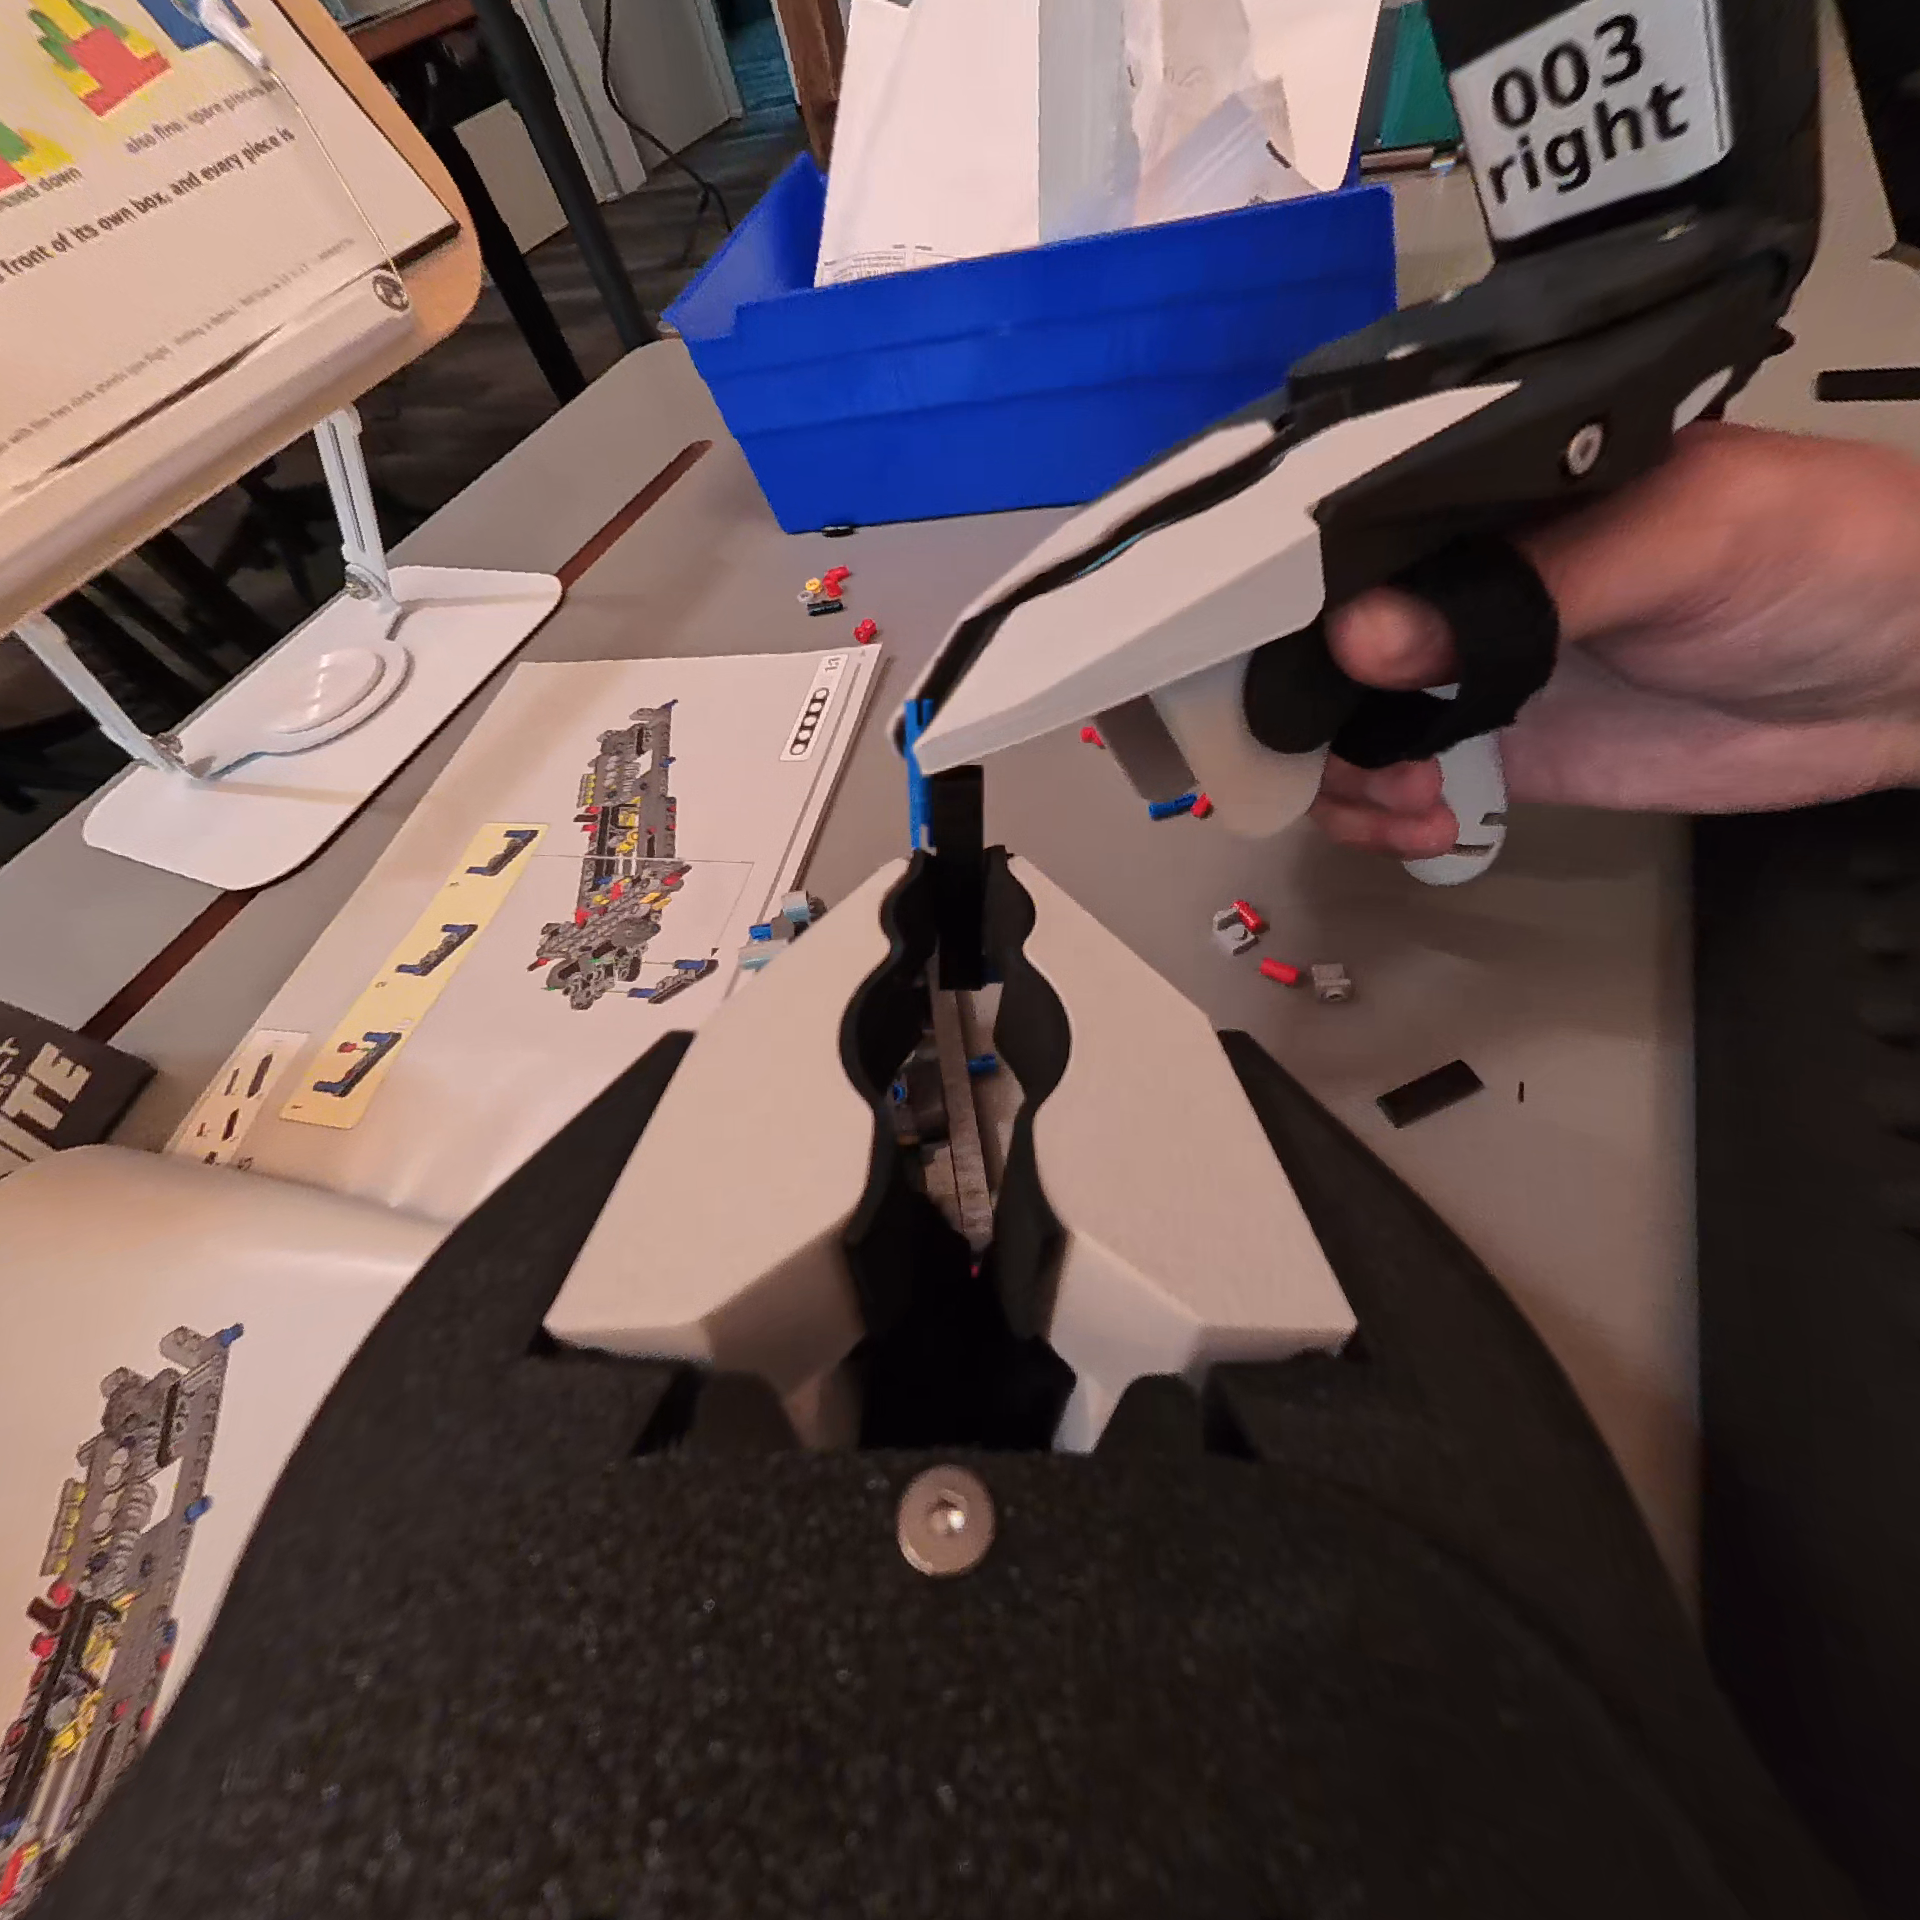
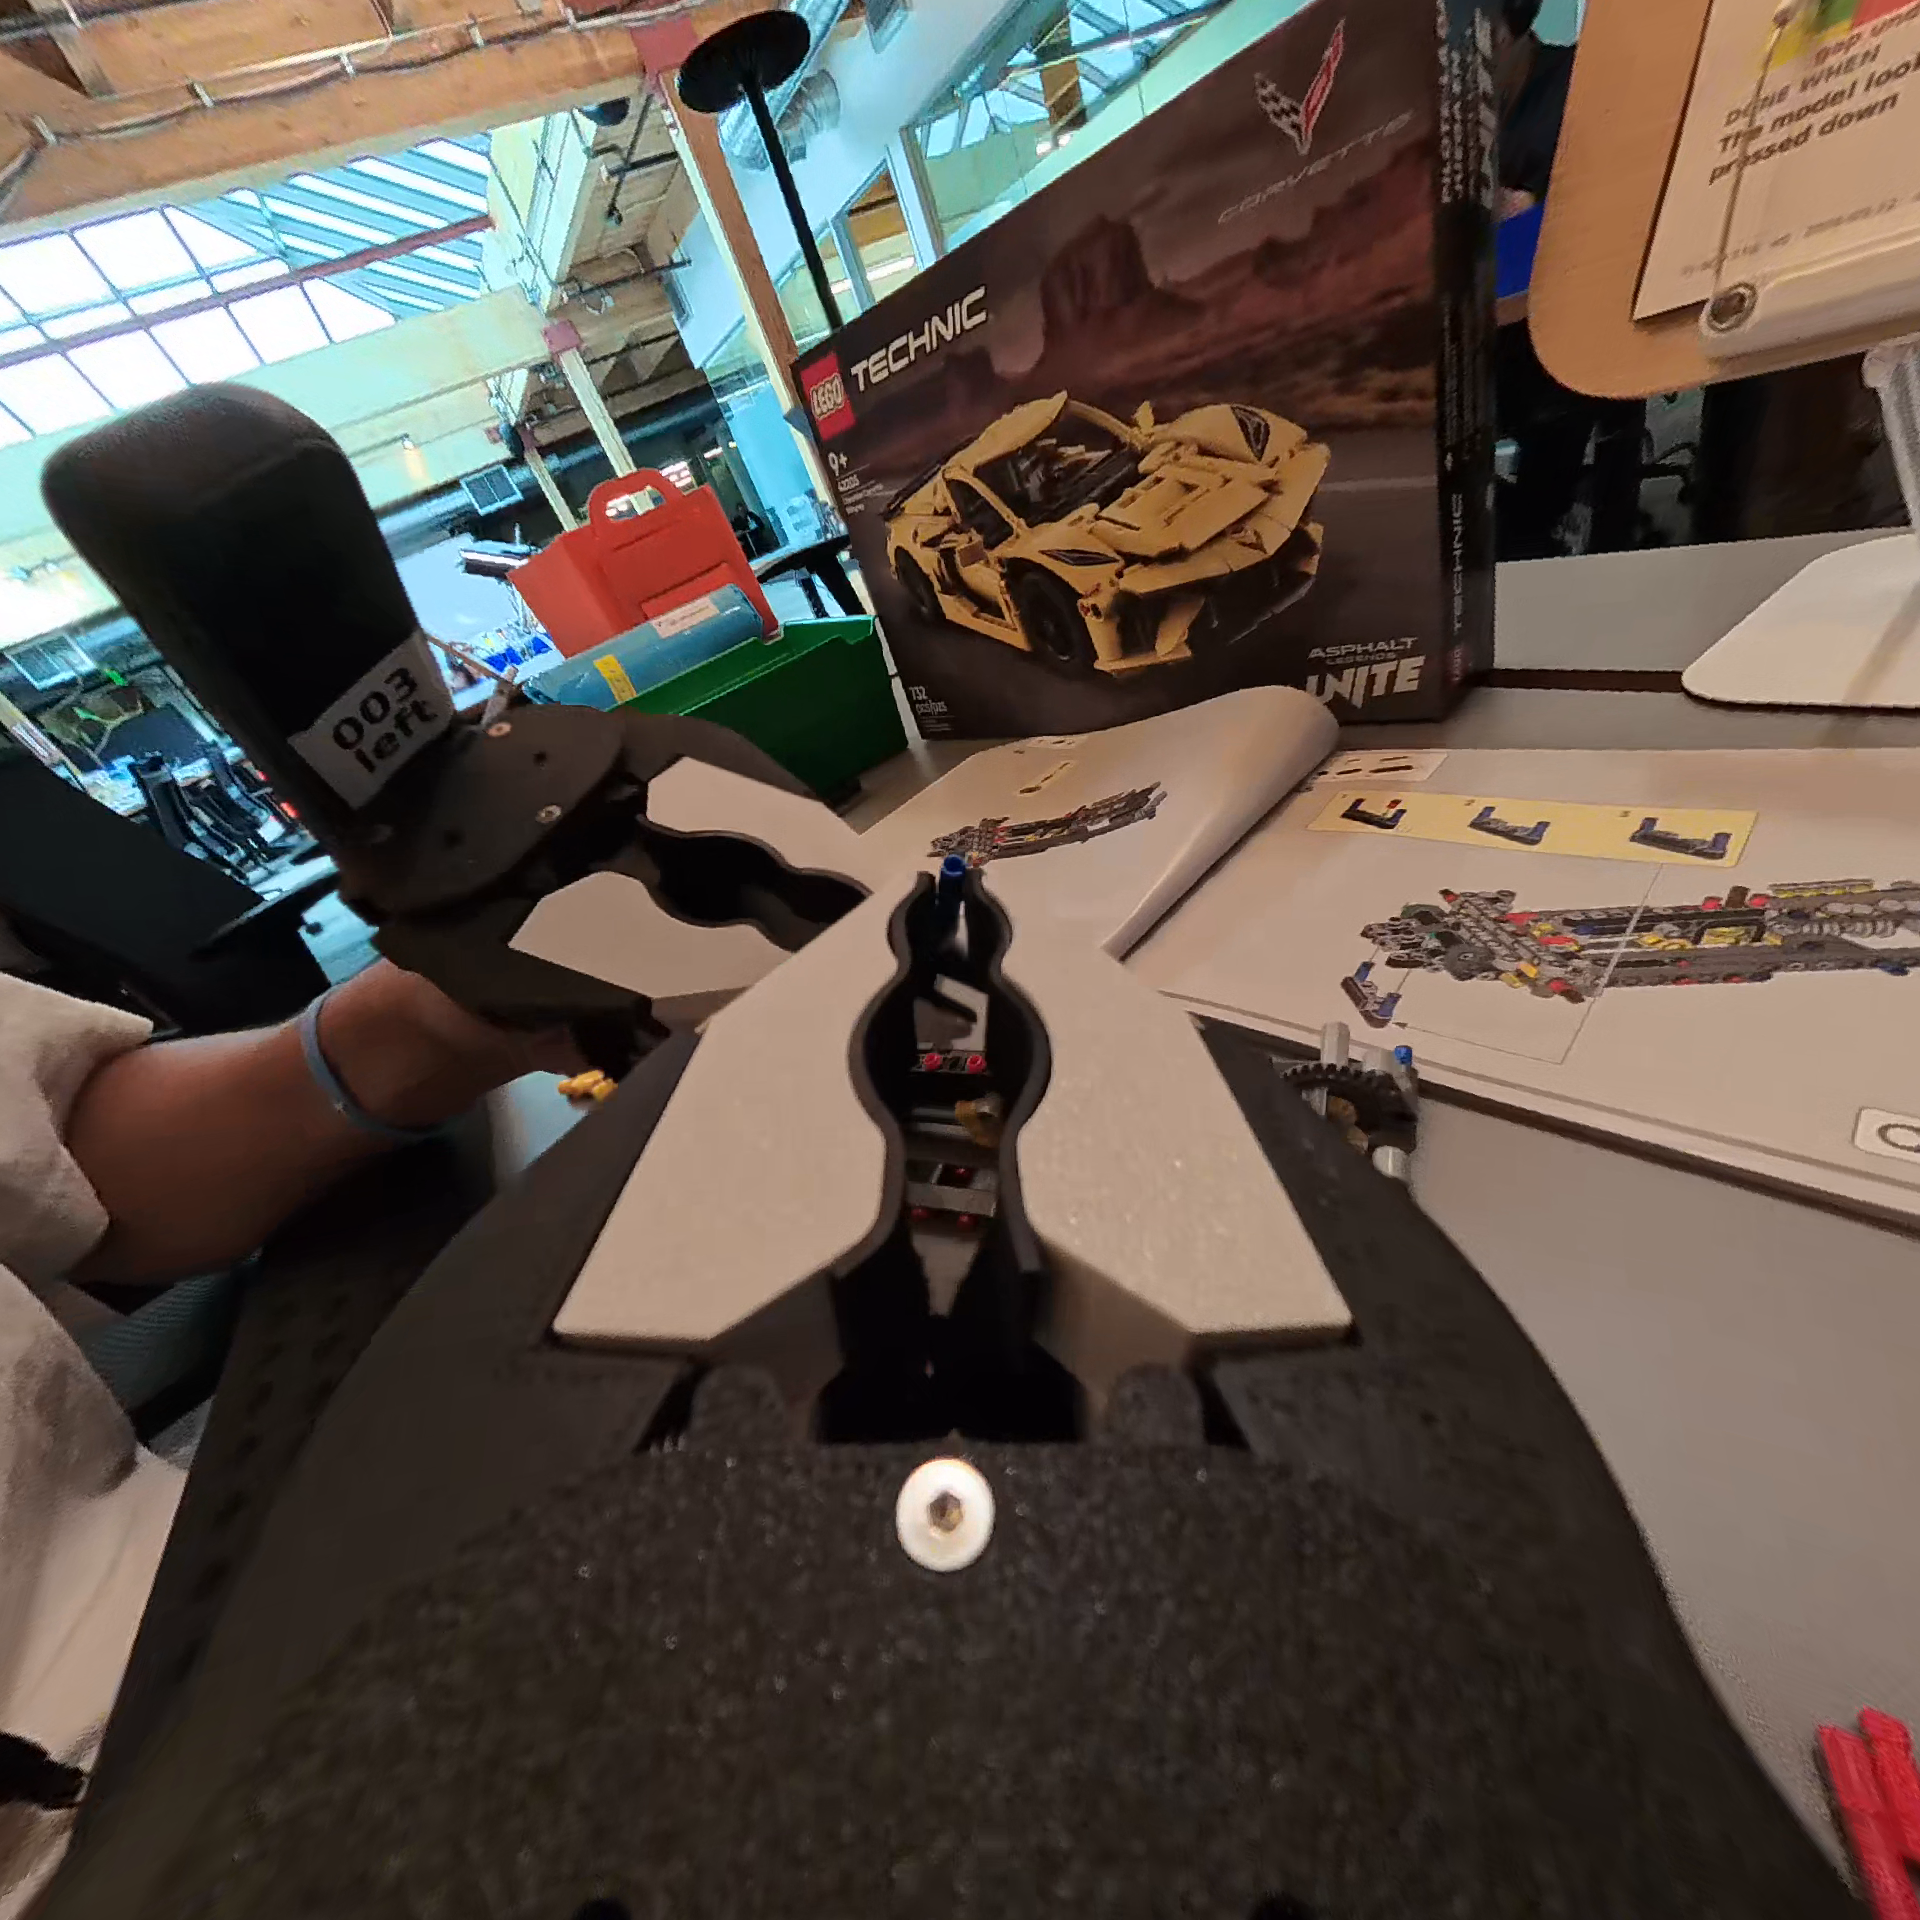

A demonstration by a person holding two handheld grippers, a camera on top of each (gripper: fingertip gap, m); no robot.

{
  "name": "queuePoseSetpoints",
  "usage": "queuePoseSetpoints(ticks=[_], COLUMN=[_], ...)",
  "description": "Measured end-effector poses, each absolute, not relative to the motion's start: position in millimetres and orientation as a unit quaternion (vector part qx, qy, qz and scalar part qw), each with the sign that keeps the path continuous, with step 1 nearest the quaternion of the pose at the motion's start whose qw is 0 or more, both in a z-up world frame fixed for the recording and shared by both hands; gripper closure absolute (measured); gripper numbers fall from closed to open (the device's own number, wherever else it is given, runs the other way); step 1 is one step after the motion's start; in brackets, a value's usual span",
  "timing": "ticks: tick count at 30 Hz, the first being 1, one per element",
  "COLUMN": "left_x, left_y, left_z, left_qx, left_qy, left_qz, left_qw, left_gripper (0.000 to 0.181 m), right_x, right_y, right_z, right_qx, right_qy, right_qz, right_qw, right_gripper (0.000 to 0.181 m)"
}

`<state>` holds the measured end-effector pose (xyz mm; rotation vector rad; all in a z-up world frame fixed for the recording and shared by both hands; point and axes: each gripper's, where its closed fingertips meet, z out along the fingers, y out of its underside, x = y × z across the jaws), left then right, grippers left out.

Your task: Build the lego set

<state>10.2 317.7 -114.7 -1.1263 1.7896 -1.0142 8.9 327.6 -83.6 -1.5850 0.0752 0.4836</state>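
Observation:
My left gripper is shut on a black lego piece that stands upright between its fingertips. My right gripper comes in from the upper right, shut on a thin blue pin that sits against the black piece's left side. In the right wrist view the blue pin sticks up between my right gripper's fingertips. The left gripper's fingers lie just to its left, with the tips hidden. A grey chassis model shows below through the finger gap, and also in the right wrist view.
The open instruction booklet lies left of the grippers. A blue bin stands behind, with a white stand at the left. Loose red and grey pieces and a black tile lie to the right. The set's box and a gear assembly are nearby. The grippers are tip to tip, or close to it. My left tips are roughly 12 centimetres from the black tile.

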Motion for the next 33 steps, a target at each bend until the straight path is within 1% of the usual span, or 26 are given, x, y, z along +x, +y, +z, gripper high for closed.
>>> queuePoseSetpoints(ticks=[8,11,15,17,20,26,33], left_x=[11.1,12.3,13.4,13.6,13.8,14.2,14.0], left_y=[320.4,324.8,339.5,340.6,340.4,342.5,343.8], left_z=[-121.6,-122.9,-124.6,-124.8,-127.2,-130.1,-130.7], left_qx=[-0.429,-0.442,-0.456,-0.458,-0.457,-0.458,-0.46], left_qy=[0.72,0.714,0.709,0.707,0.711,0.713,0.713], left_qz=[-0.356,-0.356,-0.333,-0.333,-0.328,-0.323,-0.322], left_qw=[0.413,0.409,0.423,0.423,0.422,0.422,0.42], left_gripper=[0.175,0.175,0.175,0.176,0.176,0.176,0.176], right_x=[14.4,27.4,68.1,73.9,79.9,84.8,86.7], right_y=[321.9,316.5,303.8,297.7,291.5,284.5,279.8], right_z=[-85.2,-91.2,-143.3,-163.6,-185.1,-192.8,-193.1], right_qx=[-0.702,-0.719,-0.821,-0.855,-0.883,-0.901,-0.908], right_qy=[0.045,0.035,0.012,0.011,0.008,0.003,0.011], right_qz=[0.221,0.184,0.056,0.051,0.031,-0.001,0.0], right_qw=[0.676,0.669,0.568,0.517,0.467,0.433,0.418], right_gripper=[0.178,0.178,0.177,0.177,0.177,0.177,0.177])
